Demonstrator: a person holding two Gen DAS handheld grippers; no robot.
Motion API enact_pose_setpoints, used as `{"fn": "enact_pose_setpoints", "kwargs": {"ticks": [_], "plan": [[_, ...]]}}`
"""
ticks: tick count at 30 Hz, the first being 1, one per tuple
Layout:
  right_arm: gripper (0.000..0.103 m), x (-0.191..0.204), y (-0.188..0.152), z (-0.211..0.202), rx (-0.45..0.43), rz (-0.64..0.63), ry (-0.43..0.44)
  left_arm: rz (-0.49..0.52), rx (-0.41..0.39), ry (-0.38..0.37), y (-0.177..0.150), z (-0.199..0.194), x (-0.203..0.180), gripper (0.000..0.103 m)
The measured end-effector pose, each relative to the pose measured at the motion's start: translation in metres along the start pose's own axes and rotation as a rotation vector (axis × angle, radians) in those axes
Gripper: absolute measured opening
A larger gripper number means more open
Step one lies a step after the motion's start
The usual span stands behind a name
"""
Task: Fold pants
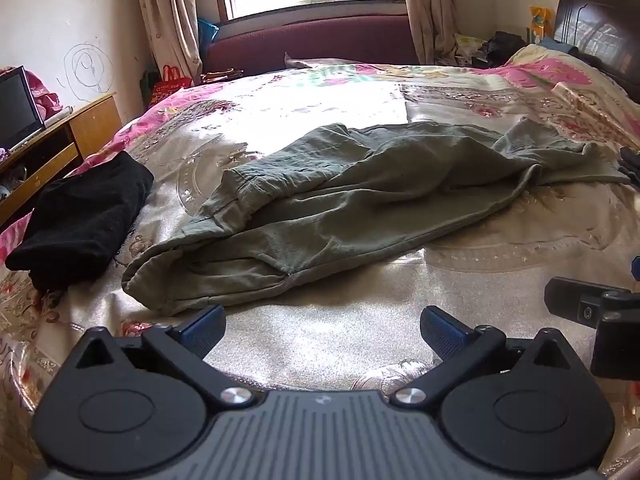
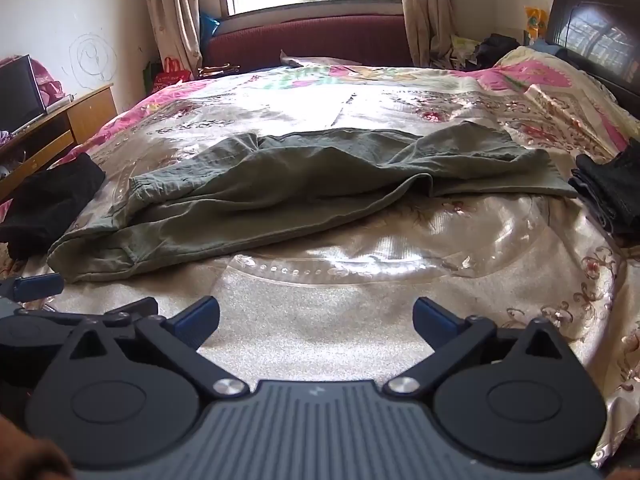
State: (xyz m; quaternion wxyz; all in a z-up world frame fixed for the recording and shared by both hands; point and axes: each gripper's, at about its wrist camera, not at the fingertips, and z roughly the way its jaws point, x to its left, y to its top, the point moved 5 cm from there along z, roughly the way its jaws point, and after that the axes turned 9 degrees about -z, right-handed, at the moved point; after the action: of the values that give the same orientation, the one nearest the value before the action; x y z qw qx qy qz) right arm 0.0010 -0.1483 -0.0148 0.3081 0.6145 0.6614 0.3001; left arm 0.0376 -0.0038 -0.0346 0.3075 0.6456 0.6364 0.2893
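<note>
While both claws, left (image 1: 323,330) and right (image 2: 316,320), gape empty, green pants (image 1: 320,208) lie rumpled on the bedspread (image 1: 320,92).

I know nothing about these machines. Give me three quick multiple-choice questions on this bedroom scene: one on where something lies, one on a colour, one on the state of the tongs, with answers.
1. Where does the black cloth bundle lie relative to the pants, seen from the left wrist camera?
A. on top of them
B. to their left on the bed
C. on the floor

2. What colour are the pants?
A. grey-green
B. red
C. white

3. How do the left tongs stand?
A. shut on the pants
B. shut on nothing
C. open, holding nothing

Answers: 1 B, the black cloth bundle sits on the bedspread left of the pants. 2 A, the fabric is a dull grey-green. 3 C, the left tongs stand wide apart over bare bedspread.
</note>
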Motion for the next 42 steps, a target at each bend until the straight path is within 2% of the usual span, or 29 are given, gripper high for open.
{"fn": "enact_pose_setpoints", "kwargs": {"ticks": [42], "plan": [[0.102,-0.0006,-0.0055,0.0031,0.009,0.006,0.006,0.034,0.017,-0.026,-0.0048,0.0022,-0.0059,0.103]]}}
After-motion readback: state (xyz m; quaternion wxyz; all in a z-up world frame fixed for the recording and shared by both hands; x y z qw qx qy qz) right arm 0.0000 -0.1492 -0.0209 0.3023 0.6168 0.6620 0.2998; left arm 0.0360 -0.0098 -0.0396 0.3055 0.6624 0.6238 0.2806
